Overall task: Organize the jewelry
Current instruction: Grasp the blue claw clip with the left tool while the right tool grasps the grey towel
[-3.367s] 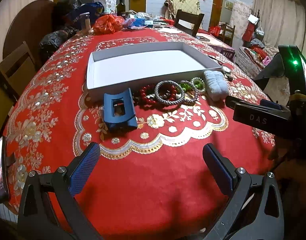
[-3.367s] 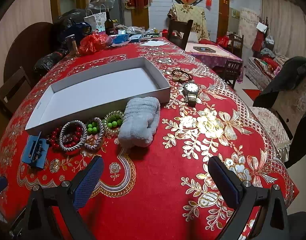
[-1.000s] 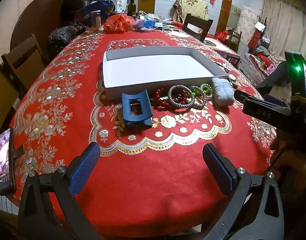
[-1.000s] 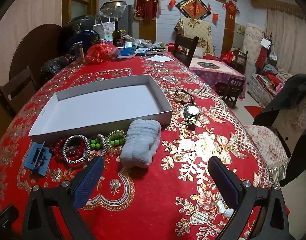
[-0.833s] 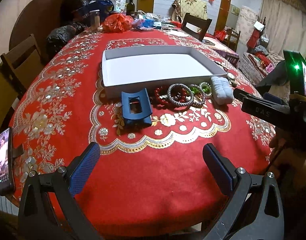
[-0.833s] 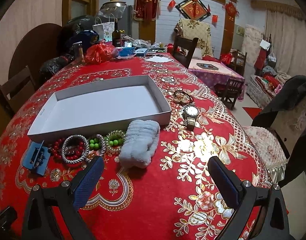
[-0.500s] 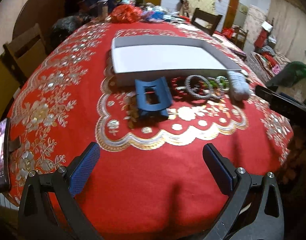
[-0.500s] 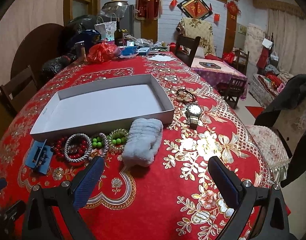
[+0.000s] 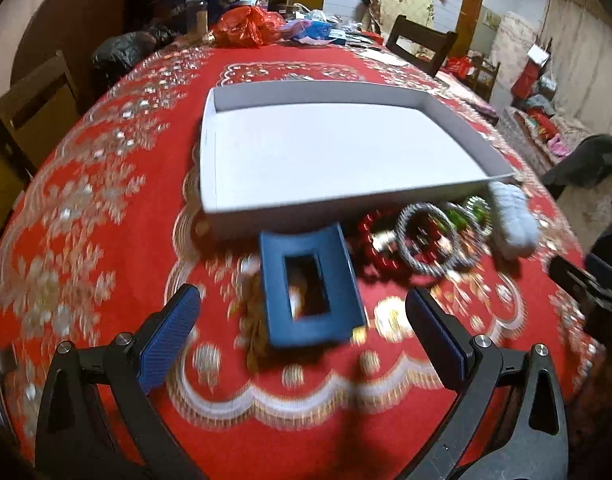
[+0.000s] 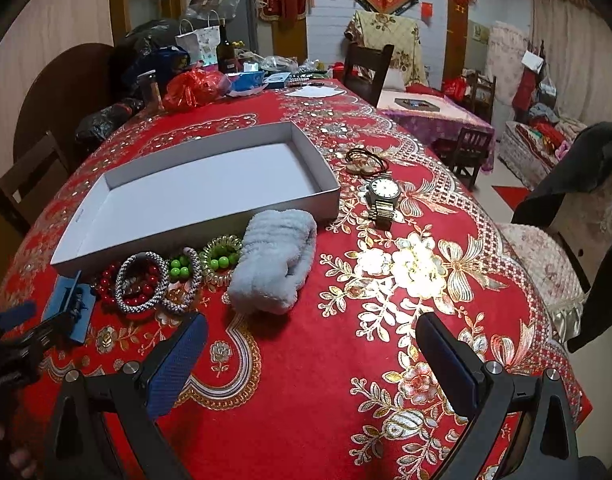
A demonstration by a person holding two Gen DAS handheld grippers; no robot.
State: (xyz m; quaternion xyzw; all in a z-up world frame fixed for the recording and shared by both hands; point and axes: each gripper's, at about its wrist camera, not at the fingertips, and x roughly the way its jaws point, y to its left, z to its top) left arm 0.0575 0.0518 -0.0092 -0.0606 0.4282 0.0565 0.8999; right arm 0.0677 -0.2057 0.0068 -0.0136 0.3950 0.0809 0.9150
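On the red embroidered tablecloth [image 9: 105,208], the left gripper [image 9: 301,332] hangs with fingers spread wide, the dark blue rectangular hair claw [image 9: 310,286] lying between them, untouched. Beaded bracelets [image 10: 153,276] sit beside the shallow white cardboard tray [image 10: 209,196]. Right gripper [image 10: 310,356] hovers wide open, holding nothing.

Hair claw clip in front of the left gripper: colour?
Dark blue hair claw clip, clearest in the left wrist view.
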